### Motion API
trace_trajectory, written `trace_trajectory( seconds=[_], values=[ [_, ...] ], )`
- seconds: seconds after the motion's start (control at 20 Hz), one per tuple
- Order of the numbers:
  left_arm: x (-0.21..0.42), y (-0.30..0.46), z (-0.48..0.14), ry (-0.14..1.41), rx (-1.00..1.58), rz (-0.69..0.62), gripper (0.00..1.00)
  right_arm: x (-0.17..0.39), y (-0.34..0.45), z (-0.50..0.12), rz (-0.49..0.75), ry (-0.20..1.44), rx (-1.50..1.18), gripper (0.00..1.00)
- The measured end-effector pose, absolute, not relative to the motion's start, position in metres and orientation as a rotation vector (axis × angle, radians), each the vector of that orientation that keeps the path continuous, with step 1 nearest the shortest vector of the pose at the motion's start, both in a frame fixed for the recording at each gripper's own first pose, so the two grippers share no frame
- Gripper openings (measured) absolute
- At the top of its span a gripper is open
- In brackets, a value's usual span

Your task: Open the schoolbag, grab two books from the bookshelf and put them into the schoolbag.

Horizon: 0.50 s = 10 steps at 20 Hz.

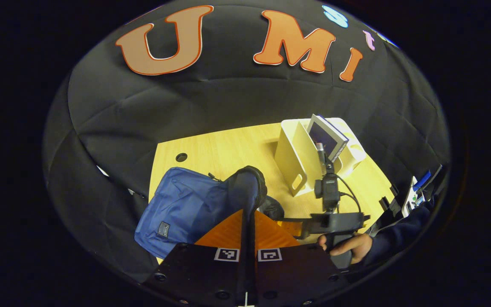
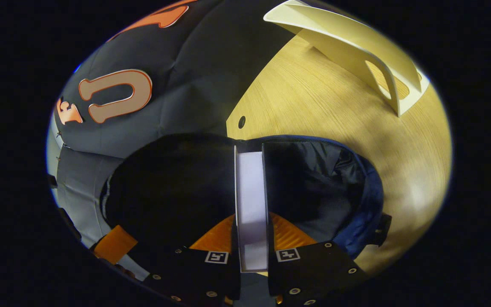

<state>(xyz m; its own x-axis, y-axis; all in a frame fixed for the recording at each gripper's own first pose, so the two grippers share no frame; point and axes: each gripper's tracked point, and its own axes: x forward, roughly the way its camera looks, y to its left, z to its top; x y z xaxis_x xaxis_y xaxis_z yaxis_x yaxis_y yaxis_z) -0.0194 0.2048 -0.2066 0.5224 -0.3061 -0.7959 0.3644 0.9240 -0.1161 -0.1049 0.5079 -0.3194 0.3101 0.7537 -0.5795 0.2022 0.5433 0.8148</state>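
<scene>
One book (image 2: 252, 200) in right tool (image 2: 252, 238) over open schoolbag (image 2: 356, 204).

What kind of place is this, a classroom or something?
More likely a staged recording booth: black cloth walls surround one wooden table holding only a blue schoolbag and a cream bookshelf, while a person's hand works a handheld tool.

Pale wooden table (image 1: 228, 149) against black cloth wall (image 1: 228, 98).

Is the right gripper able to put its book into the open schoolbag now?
Probably yes. The right gripper holds the book edge-on, pointing at the schoolbag's wide-open mouth; the left gripper holds the flap up, and nothing blocks the opening.
</scene>
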Motion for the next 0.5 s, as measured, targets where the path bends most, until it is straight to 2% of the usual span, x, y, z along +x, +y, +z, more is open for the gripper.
trace_trajectory(
  seconds=[0.05,0.1,0.15,0.3,0.4,0.45,0.5],
  values=[
    [-0.021,0.203,-0.208,0.943,0.057,-0.402,0.02,-0.103,0.513,-0.321,0.448,1.237,0.969,0.26],
    [-0.020,0.203,-0.208,0.940,0.056,-0.400,0.02,-0.107,0.514,-0.321,0.446,1.257,0.965,0.37],
    [-0.020,0.205,-0.208,0.940,0.054,-0.393,0.02,-0.110,0.516,-0.321,0.444,1.281,0.961,0.30],
    [-0.017,0.212,-0.207,0.933,0.065,-0.369,0.02,-0.119,0.507,-0.321,0.427,1.341,0.908,0.38],
    [-0.019,0.214,-0.210,0.935,0.058,-0.368,0.01,-0.123,0.501,-0.315,0.412,1.378,0.900,0.48],
    [-0.020,0.213,-0.211,0.935,0.054,-0.367,0.01,-0.122,0.497,-0.314,0.409,1.371,0.872,0.45],
    [-0.020,0.211,-0.211,0.937,0.055,-0.367,0.01,-0.118,0.486,-0.309,0.415,1.347,0.839,0.67]
  ],
)
